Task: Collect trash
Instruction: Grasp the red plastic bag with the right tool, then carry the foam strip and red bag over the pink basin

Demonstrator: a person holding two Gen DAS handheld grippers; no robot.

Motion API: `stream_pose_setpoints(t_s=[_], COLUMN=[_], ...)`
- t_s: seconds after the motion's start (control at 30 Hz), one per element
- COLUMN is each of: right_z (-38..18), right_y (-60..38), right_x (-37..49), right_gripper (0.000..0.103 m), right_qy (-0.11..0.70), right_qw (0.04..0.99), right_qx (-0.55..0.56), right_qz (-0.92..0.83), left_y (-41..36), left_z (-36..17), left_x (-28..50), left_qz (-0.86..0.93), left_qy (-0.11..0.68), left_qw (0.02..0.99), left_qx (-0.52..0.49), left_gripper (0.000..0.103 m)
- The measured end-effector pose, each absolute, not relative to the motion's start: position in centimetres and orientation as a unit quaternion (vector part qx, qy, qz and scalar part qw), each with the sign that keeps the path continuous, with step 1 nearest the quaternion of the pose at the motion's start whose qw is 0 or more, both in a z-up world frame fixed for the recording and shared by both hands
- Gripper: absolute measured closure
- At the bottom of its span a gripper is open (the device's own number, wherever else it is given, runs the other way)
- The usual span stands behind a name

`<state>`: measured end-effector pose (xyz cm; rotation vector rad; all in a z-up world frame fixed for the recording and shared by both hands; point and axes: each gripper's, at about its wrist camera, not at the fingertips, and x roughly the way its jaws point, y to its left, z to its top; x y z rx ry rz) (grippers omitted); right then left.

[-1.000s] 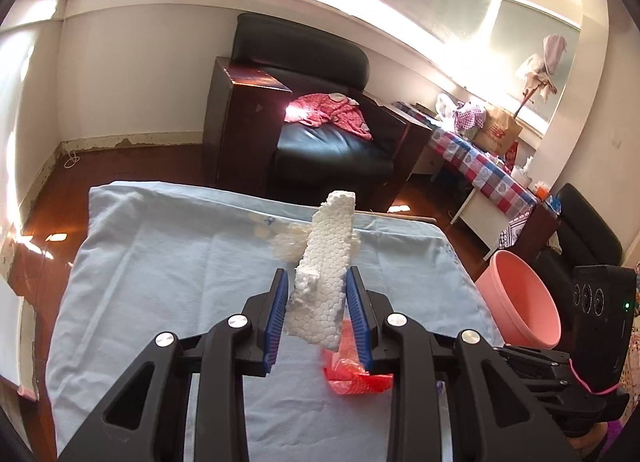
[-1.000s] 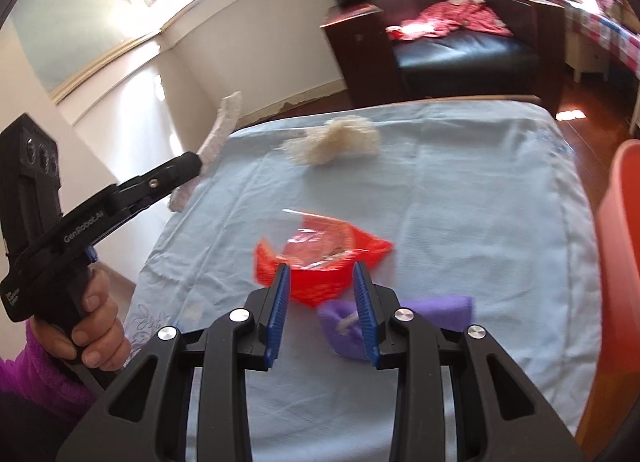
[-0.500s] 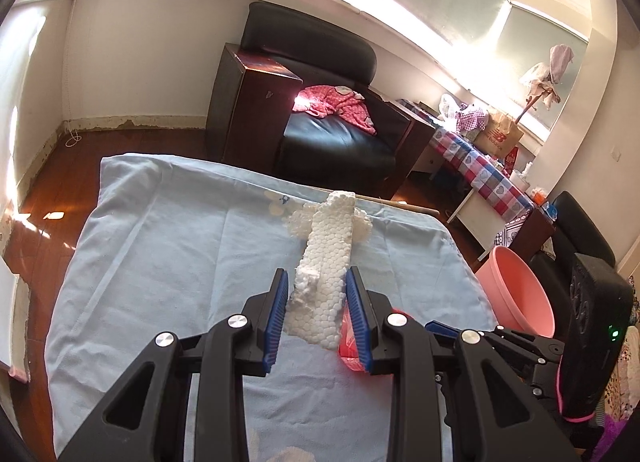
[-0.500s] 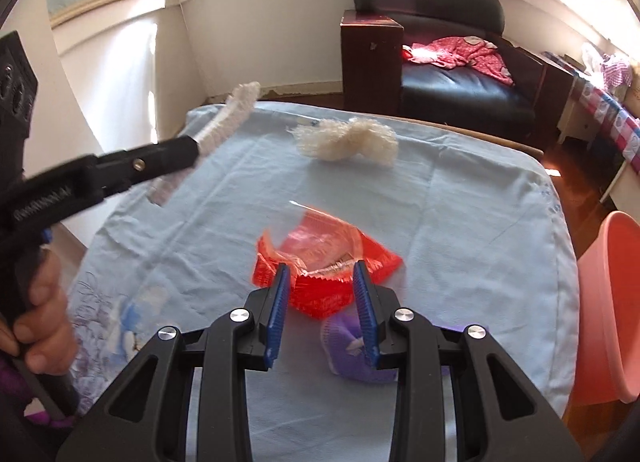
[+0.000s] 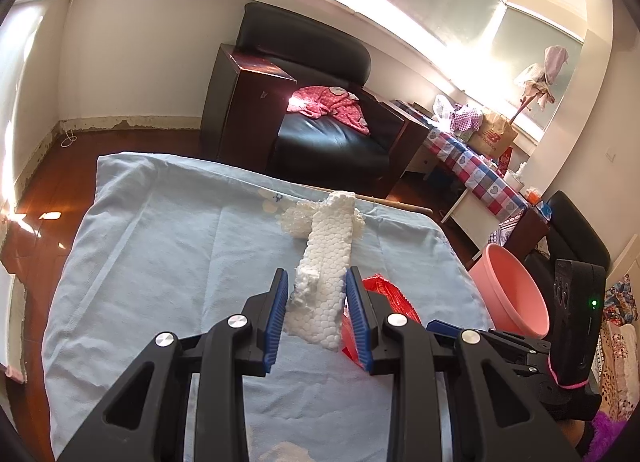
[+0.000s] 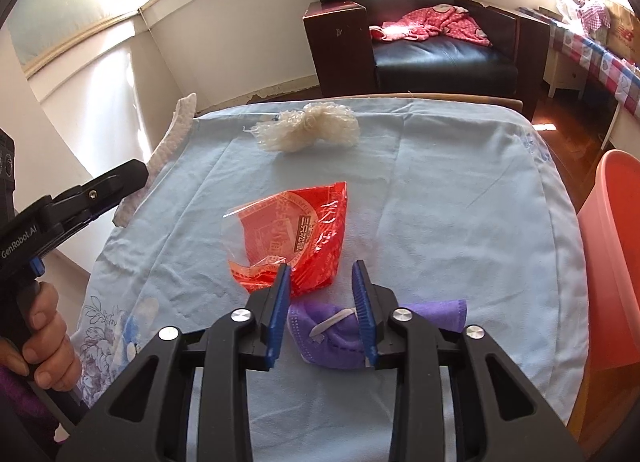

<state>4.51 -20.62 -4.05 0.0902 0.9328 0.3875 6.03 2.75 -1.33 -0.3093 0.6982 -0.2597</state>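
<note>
While the left gripper [image 5: 316, 302] stays clamped on a strip of white styrofoam [image 5: 326, 262], held clear above the blue cloth, the right gripper [image 6: 321, 294] hangs over a crumpled purple face mask [image 6: 340, 332] lying on the near part of the counter [image 6: 460, 197]. Its jaws have just been closing, but the pads do not yet press on anything; the mask sits below and between them, its white ear loop showing in the gap.

The mask looks soft, light and floppy, so a pinch on the bunched middle should lift it whole; taking only the loop would probably leave it dangling. Just beyond it, touching or nearly so, lies a red plastic wrapper [image 6: 298, 229], thin, crinkly and likely slippery, best taken at a folded edge. Further back rests a pale wad of netting [image 6: 308, 127], loose and springy by the look of it. The foam is stiff but crumbly, so a hard squeeze could shed beads.

A pink plastic basin [image 5: 510, 290] stands beside the counter on the right, probably the place for the trash. Behind are a black leather armchair [image 6: 432, 45] with a pink garment, a wooden floor and bright windows.
</note>
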Motion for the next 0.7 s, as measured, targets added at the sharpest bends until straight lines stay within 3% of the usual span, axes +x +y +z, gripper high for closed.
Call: stream_pose_setpoints(t_s=[0.1, 0.7], right_z=[-4.0, 1.8], right_y=[-20.2, -25.1], right_x=[4.3, 2.6], right_gripper=[0.094, 0.096], right_qy=[0.444, 0.335], right_qw=[0.874, 0.926], right_qx=[0.035, 0.072], right_qz=[0.192, 0.155], left_y=[2.8, 1.2], left_z=[-1.4, 0.6], left_x=[6.1, 5.7], left_qz=[-0.127, -0.145], left_qy=[0.341, 0.320], left_qw=[0.919, 0.925], left_qx=[-0.153, -0.142], left_gripper=[0.074, 0.074])
